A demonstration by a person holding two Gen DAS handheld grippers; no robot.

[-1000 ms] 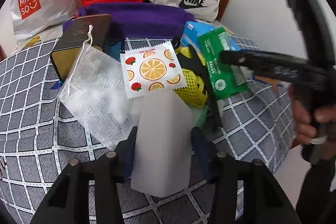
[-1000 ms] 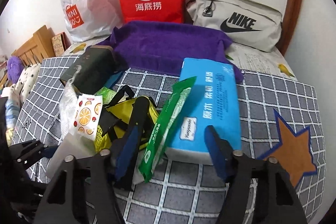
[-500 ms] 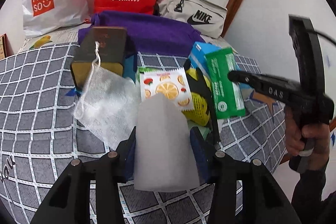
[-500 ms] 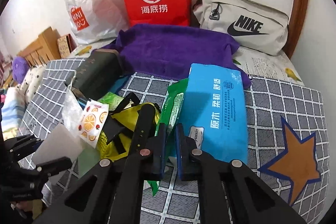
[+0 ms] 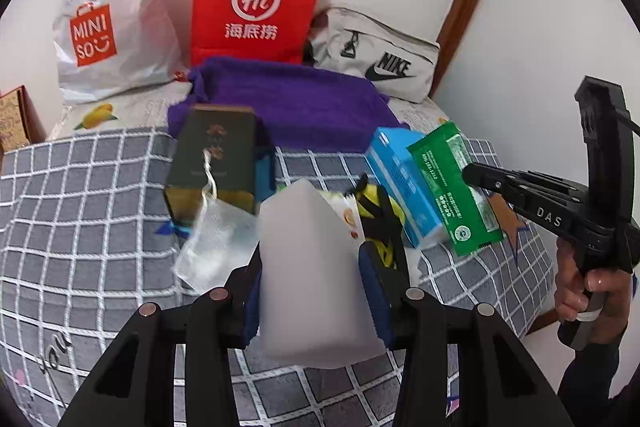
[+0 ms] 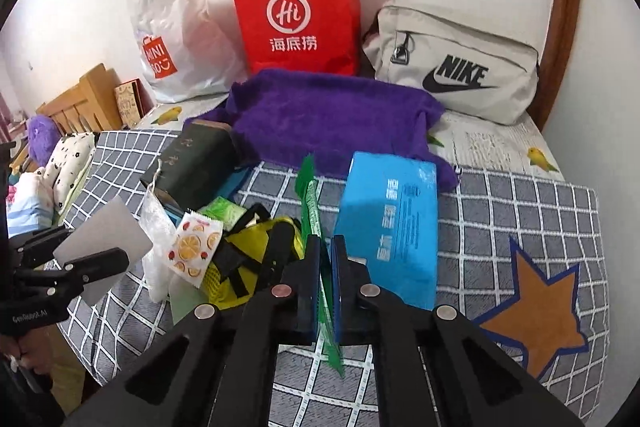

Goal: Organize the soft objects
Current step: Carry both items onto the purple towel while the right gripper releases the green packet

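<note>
Green foil sachet [image 6: 316,211] is being pinched edge-on by the closed right gripper [image 6: 325,291], probably for sorting. A white foam block [image 5: 310,267] is being clamped by the left gripper [image 5: 310,291] above the checked bedspread [image 5: 80,227], near its front edge.

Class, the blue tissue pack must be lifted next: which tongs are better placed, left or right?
Neither is free. Right tongs, shut on the green packet, sit beside the blue tissue pack; left tongs hold a white sponge, farther off.

- Towel [image 6: 336,115]: purple cloth, fuzzy and matt.
- Red bag [image 6: 296,15]: smooth paper, with a slight sheen.
- White bag [image 5: 108,11]: thin crinkled plastic.
- Green packet [image 5: 452,187]: glossy plastic film.
- Sponge [image 5: 308,267]: white foam, matt.
- Bed cover [image 6: 520,211]: checked cloth, matt.
- Pouch [image 5: 216,243]: sheer white mesh.
</note>
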